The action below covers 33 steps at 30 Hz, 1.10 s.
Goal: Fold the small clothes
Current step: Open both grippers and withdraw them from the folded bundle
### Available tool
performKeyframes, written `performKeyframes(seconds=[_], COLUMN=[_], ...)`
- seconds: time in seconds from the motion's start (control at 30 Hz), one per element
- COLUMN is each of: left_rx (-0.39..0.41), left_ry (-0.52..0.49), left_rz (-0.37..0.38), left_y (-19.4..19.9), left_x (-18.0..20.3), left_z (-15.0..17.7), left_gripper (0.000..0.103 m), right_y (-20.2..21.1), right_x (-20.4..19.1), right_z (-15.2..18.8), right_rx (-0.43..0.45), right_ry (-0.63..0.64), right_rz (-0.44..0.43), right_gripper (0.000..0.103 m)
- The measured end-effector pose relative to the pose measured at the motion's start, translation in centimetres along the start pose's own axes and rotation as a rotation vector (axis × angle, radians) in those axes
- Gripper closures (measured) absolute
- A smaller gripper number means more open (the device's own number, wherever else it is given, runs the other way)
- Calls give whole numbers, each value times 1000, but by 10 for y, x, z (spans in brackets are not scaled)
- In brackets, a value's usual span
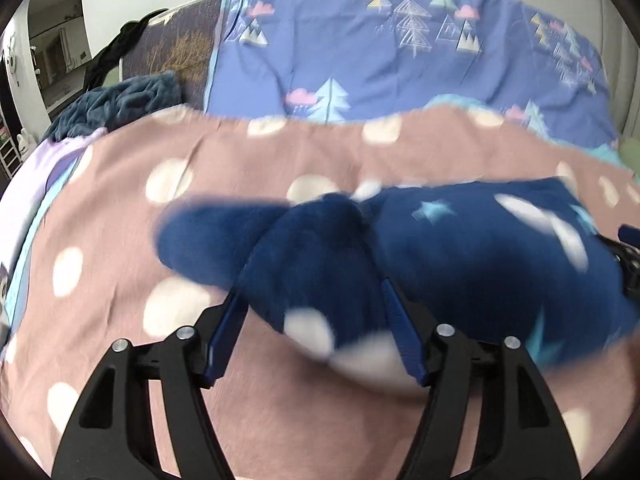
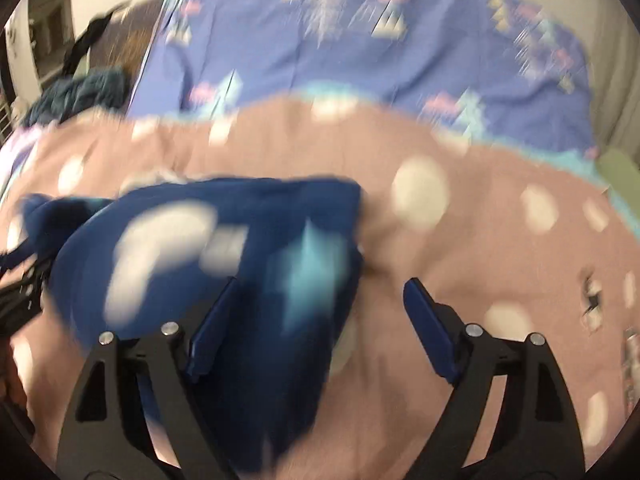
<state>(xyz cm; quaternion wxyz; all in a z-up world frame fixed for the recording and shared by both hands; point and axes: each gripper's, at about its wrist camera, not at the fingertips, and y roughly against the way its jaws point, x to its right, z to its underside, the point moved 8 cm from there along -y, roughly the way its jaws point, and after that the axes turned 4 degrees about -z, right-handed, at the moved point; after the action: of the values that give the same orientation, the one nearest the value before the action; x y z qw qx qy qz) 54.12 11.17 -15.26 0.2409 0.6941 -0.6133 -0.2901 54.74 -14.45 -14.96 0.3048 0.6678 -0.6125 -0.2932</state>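
A small navy-blue fleece garment [image 1: 460,248] with white patches and pale blue stars lies bunched on a pink blanket with white dots [image 1: 120,220]. My left gripper [image 1: 312,292] is open, and a fold of the garment lies between its blue fingers. In the right wrist view the same garment [image 2: 240,248] is blurred. My right gripper [image 2: 320,288] is open, with the garment's right part lying between the fingers and over the left finger [image 2: 212,328]. The right gripper's edge shows at the far right of the left wrist view [image 1: 628,256].
Behind the pink blanket [image 2: 500,248] lies a purple-blue bedsheet with tree and cloud prints [image 1: 400,52]. A dark teal fuzzy blanket [image 1: 120,100] is heaped at the back left. A white wall and a doorway are beyond the bed.
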Motion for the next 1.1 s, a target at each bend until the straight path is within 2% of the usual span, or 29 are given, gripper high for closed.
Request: performKeyframes(seconds=[0.07,0.17,0.23,0.3,0.37,0.53,0.67,0.77,0.9,1.0,1.1], left_rx=[22,16,42,94,136,182,237,279,365,391,378], left_ry=[38,25,-34,-86,-95,-59,-22,-20,-68,-51,-61], left_rz=[6,38,32,39,53,122,162,138,51,73,120], left_y=[7,20,35,65,95,170,233,279,338,367,389], left_x=[-11,-15,-7,1,10,22,24,25,28,30,37], left_z=[3,7,12,22,29,48,66,79,103,124,148], left_gripper=[14,14,12,5,2,1,1,1,1,1,1], right_y=[-1,13,38,69,106,196,274,312,360,381,401], right_x=[6,16,19,16,13,7,10,7,1,-7,-11], right_z=[11,15,17,22,35,76,118,141,169,188,210], right_rx=[13,12,53,97,149,277,414,451,504,477,473], right_ry=[-44,-109,-133,-128,-112,-51,-63,-53,-68,-58,-71], right_rz=[-39,-58,-62,-77,-81,-31,8,36,58,67,60], right_gripper=[19,19,19,18,12,3,2,2,2,2,2])
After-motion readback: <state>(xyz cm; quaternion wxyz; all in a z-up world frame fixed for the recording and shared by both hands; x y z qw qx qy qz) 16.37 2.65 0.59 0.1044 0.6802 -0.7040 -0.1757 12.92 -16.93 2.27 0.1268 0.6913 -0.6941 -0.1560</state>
